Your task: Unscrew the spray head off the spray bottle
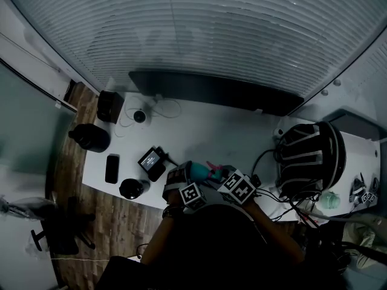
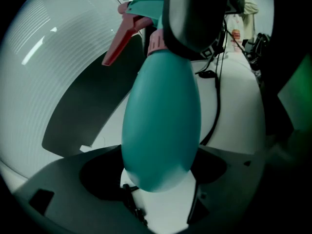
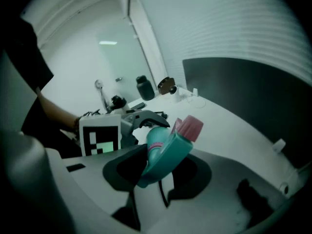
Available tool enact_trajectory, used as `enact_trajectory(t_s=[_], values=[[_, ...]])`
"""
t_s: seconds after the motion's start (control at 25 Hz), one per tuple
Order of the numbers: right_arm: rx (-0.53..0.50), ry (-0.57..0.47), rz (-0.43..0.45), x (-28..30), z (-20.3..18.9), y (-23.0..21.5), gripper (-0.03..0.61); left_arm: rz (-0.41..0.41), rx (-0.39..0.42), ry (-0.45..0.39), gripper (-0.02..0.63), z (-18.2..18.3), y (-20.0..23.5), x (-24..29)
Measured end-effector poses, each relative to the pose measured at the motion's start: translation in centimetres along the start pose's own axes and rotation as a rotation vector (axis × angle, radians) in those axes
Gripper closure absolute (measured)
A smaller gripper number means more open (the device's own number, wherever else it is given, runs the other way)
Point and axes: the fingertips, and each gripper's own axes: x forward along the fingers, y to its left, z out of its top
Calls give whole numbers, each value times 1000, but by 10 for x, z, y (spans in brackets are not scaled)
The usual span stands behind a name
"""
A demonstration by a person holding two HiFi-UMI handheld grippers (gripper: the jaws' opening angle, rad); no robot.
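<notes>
A teal spray bottle with a pink trigger hangs between both grippers over the white table's front edge. In the left gripper view its rounded body fills the space between the jaws, and my left gripper is shut on it. The right gripper covers the top of the bottle there. In the right gripper view the teal spray head with its pink nozzle lies tilted between the jaws, with my right gripper shut on it. The left gripper shows just behind.
On the table's left part lie a black phone, a round black item and a small device with a screen. A black jug stands further left. A black-and-white helmet-like object and cables sit at the right.
</notes>
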Motion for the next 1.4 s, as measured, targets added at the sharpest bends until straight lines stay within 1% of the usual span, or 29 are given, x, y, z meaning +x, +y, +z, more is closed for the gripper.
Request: enact_trajectory(t_s=[0.08, 0.12, 0.16, 0.2, 0.28, 0.32, 0.36, 0.4, 0.44, 0.52, 0.56, 0.6, 0.64, 0.68, 0.72, 0.76, 0.8, 0.84, 0.88, 0.92, 0.96, 1.0, 1.08, 1.12, 1.2, 1.28, 1.32, 1.4], values=[[-199, 61, 11, -7, 0, 14, 442, -132, -2, -64, 209, 8, -13, -12], [-326, 89, 24, -11, -1, 22, 443, -212, -1, -101, 208, 11, -23, -18], [-483, 118, 42, -17, -2, 33, 443, -294, 11, -136, 207, 13, -35, -24], [-667, 150, 70, -23, -6, 45, 443, -379, 39, -169, 207, 14, -48, -31], [-1059, 202, 159, -35, -19, 75, 443, -567, 141, -238, 207, 17, -78, -51], [-1212, 201, 204, -38, -26, 88, 443, -647, 190, -269, 207, 18, -91, -61], [-1302, 181, 231, -40, -29, 99, 442, -689, 217, -294, 207, 20, -100, -67], [-1329, 151, 232, -41, -27, 104, 442, -686, 213, -313, 207, 23, -101, -69], [-1310, 118, 205, -43, -22, 104, 442, -651, 178, -329, 207, 25, -97, -67], [-1212, 51, 88, -49, -4, 89, 440, -527, 60, -341, 207, 29, -74, -59], [-1148, 21, 31, -54, 6, 79, 440, -449, 6, -326, 207, 26, -59, -54], [-1061, -9, -12, -61, 16, 69, 440, -363, -32, -290, 207, 20, -43, -48], [-940, -48, -40, -68, 25, 58, 440, -272, -54, -232, 207, 10, -28, -41], [-773, -106, -52, -74, 33, 48, 440, -186, -63, -161, 209, -3, -14, -35], [-553, -183, -41, -78, 40, 36, 440, -116, -63, -90, 211, -16, -3, -29], [-288, -266, 0, -80, 43, 25, 440, -61, -54, -28, 212, -27, 6, -25], [-6, -332, 67, -79, 41, 16, 440, -19, -35, 19, 213, -34, 13, -22], [250, -369, 147, -75, 34, 9, 440, 17, -9, 51, 214, -37, 19, -22], [450, -381, 221, -69, 25, 5, 440, 53, 26, 69, 215, -37, 25, -22], [588, -376, 277, -61, 14, 4, 440, 84, 66, 79, 215, -34, 30, -23], [676, -360, 316, -55, 6, 4, 440, 94, 105, 88, 215, -30, 32, -25], [735, -342, 344, -49, -1, 5, 440, 83, 136, 100, 215, -26, 31, -26], [837, -319, 388, -42, -10, 5, 437, 61, 170, 122, 215, -25, 28, -28], [893, -313, 411, -40, -13, 4, 437, 65, 179, 133, 215, -28, 28, -28], [1021, -325, 489, -40, -13, 6, 439, 81, 205, 151, 215, -30, 27, -27], [1138, -342, 558, -39, -11, 8, 437, 86, 238, 142, 215, -25, 24, -26], [1162, -328, 569, -35, -12, 10, 438, 85, 248, 132, 215, -21, 21, -26], [1143, -263, 555, -24, -17, 17, 438, 80, 258, 116, 214, -13, 14, -26]])
